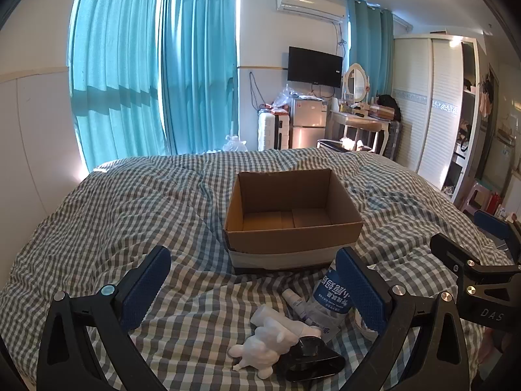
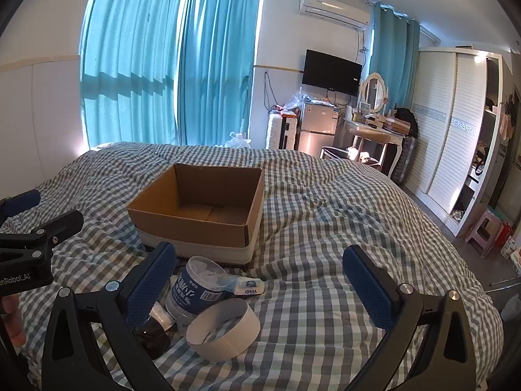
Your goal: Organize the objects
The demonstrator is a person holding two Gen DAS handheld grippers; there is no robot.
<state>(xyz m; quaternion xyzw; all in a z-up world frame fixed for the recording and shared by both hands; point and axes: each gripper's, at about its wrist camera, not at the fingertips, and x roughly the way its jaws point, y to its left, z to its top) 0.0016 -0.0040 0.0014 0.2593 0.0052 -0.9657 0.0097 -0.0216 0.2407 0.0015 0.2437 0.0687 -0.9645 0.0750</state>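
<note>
An open, empty cardboard box (image 1: 286, 215) (image 2: 202, 208) sits mid-bed. In front of it lies a pile: a white animal figurine (image 1: 267, 345), a small white tube (image 1: 294, 301), a blue-labelled plastic bottle (image 1: 329, 299) (image 2: 195, 290), a black object (image 1: 309, 360), a white tape ring (image 2: 224, 329), a small tissue pack (image 2: 249, 285) and a dark brown bottle (image 2: 153, 335). My left gripper (image 1: 254, 286) is open above the pile. My right gripper (image 2: 260, 280) is open, the pile by its left finger.
The checked bedspread (image 1: 130, 215) (image 2: 342, 215) covers the bed. Beyond its far edge stand a fridge (image 1: 307, 123), dressing table (image 1: 361, 123) and wardrobe (image 1: 433, 107). Each gripper shows at the other view's edge: the right one (image 1: 478, 277), the left one (image 2: 29, 254).
</note>
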